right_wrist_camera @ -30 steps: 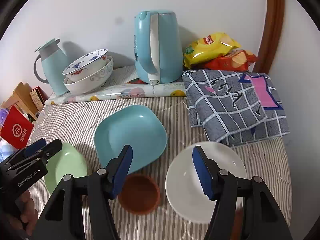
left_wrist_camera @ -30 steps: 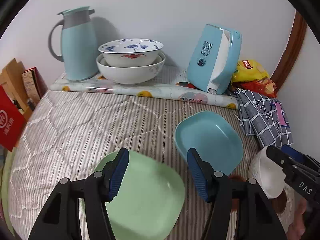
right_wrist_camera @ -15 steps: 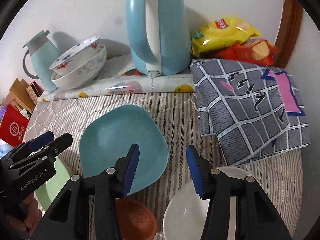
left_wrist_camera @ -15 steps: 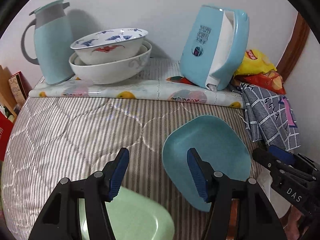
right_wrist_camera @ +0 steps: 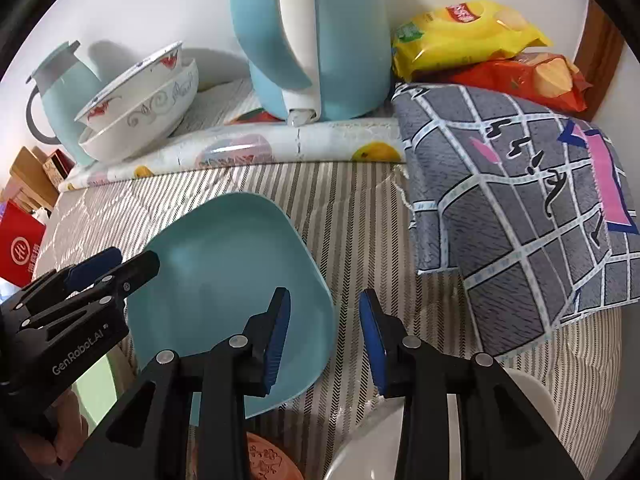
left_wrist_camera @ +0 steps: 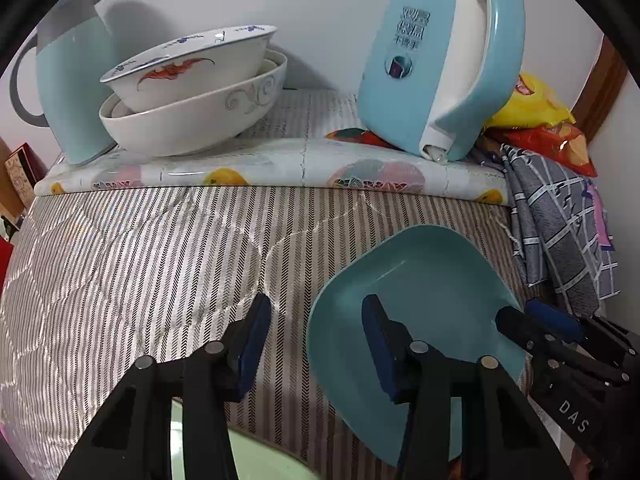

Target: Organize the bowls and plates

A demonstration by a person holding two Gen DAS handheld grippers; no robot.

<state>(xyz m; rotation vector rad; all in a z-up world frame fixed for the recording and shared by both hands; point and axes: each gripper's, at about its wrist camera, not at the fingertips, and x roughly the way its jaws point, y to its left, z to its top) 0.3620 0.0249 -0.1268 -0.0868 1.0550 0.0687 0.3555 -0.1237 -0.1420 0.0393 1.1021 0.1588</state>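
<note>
A teal square plate (left_wrist_camera: pixel 424 280) lies on the striped quilt; it also shows in the right wrist view (right_wrist_camera: pixel 228 272). My left gripper (left_wrist_camera: pixel 316 336) is open, its jaws straddling the plate's left edge. My right gripper (right_wrist_camera: pixel 324 328) is open, its jaws straddling the plate's right edge. A light green plate (left_wrist_camera: pixel 256 460) lies below the left gripper. A white plate (right_wrist_camera: pixel 520 392) and a small brown bowl (right_wrist_camera: pixel 272 460) lie near the right gripper. Two stacked patterned bowls (left_wrist_camera: pixel 192 96) stand at the back; they also show in the right wrist view (right_wrist_camera: pixel 140 108).
A blue kettle (left_wrist_camera: pixel 440 60) and a light blue jug (left_wrist_camera: pixel 68 72) stand on a fruit-print mat (left_wrist_camera: pixel 260 168) by the wall. A grey checked cloth (right_wrist_camera: pixel 520 200) and snack bags (right_wrist_camera: pixel 472 36) lie at the right. A red box (right_wrist_camera: pixel 18 248) sits left.
Both grippers have moved forward and lower toward the teal plate. The green plate, white plate and brown bowl have slid toward the bottom edges of the views.
</note>
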